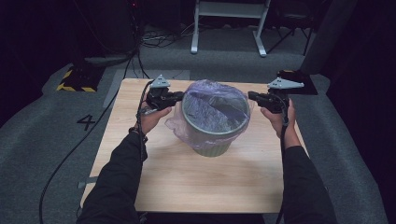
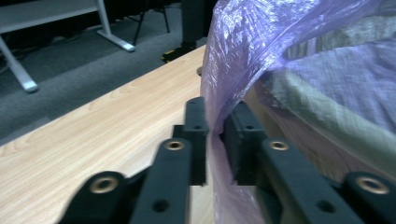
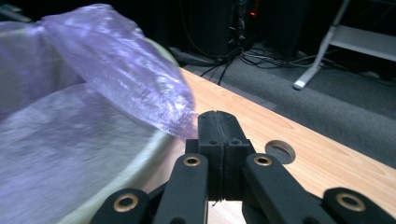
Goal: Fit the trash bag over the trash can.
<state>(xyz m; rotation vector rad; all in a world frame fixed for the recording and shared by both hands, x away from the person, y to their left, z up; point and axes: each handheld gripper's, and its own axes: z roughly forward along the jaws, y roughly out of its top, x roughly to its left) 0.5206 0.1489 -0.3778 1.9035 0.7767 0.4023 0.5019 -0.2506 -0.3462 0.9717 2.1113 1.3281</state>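
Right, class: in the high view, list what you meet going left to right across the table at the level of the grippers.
Left gripper pinching the purple bag → green bin lined with the purple bag → right gripper, jaws closed at the bag's edge.

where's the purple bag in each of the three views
High view: the purple bag sits mid-table, lining the green bin, between the left gripper and right gripper.
Left gripper view: it fills the right half, an edge pinched between the jaws.
Right gripper view: it takes the left side, draped over the bin's rim, reaching the shut jaws.
Shared landmark: the wooden table.
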